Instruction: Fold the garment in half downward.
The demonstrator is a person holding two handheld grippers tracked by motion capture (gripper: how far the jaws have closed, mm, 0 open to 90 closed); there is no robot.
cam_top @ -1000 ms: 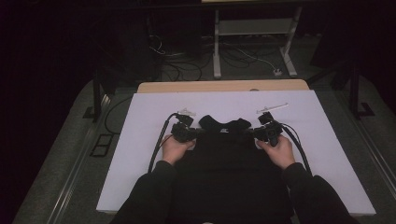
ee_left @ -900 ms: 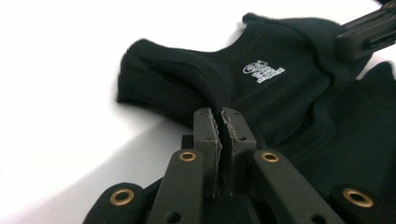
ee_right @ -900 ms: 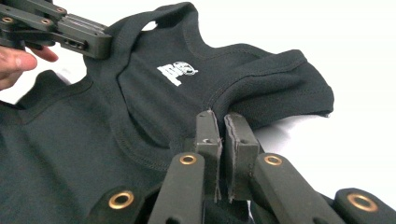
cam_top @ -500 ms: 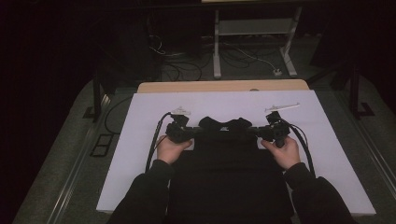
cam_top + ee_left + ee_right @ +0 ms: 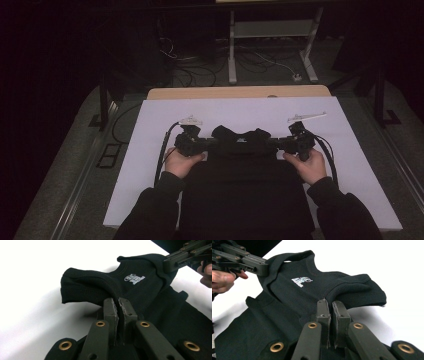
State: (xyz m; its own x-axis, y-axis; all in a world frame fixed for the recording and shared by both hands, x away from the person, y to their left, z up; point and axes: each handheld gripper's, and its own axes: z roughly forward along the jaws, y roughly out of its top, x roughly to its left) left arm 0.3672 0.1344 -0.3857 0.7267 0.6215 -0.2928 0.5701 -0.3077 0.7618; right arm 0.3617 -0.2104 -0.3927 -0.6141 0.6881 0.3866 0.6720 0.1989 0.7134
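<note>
A black shirt (image 5: 245, 190) with a small white print (image 5: 134, 278) below the collar lies on the white table cover (image 5: 150, 125); its lower part runs toward the person. The top edge is raised off the cover. My left gripper (image 5: 207, 143) is shut on the shirt's left shoulder, and the cloth is pinched between its pads (image 5: 118, 307). My right gripper (image 5: 275, 143) is shut on the other shoulder (image 5: 331, 308). The sleeve (image 5: 362, 290) hangs past the right jaws. Each gripper view shows the other gripper farther off: the right gripper (image 5: 175, 261) and the left gripper (image 5: 259, 266).
The wooden table edge (image 5: 240, 92) runs along the far side of the cover. Beyond it are a white frame (image 5: 232, 45) and loose cables (image 5: 200, 65) on the dark floor. Dark stands rise at the left (image 5: 103, 100) and the right (image 5: 380, 95). Cables trail from both grippers.
Both hands have risen a little and drifted apart. The shirt's top edge is now stretched tighter between the two grippers, and both keep their grip.
</note>
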